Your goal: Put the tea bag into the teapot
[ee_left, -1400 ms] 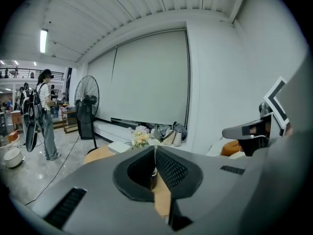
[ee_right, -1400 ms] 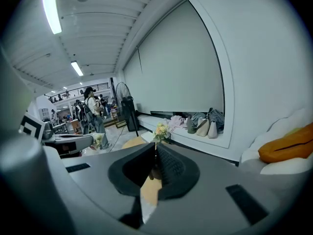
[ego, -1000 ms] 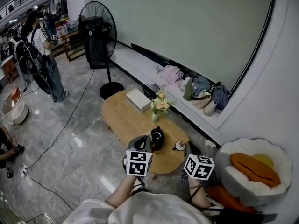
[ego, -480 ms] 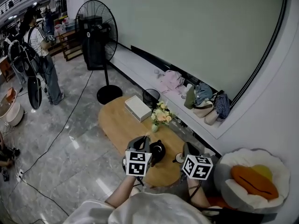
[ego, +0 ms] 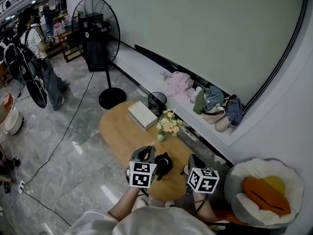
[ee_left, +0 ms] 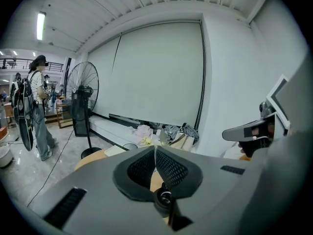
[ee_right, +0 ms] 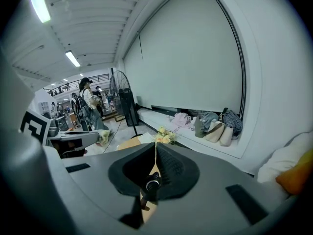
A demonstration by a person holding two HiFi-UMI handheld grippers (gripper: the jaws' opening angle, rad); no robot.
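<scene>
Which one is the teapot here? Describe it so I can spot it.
Start at the oval wooden table. At its near end, closer than the flowers, sits the teapot. It is the only black, rounded thing on the tabletop, unlike the white box.

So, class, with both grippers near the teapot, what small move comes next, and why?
Probably open one gripper's jaws: the left gripper and right gripper both stand shut on nothing beside the teapot, so neither could take anything up.

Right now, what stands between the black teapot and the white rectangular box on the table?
A small vase of pale flowers stands between the black teapot and white box, slightly toward the wall: head view.
</scene>
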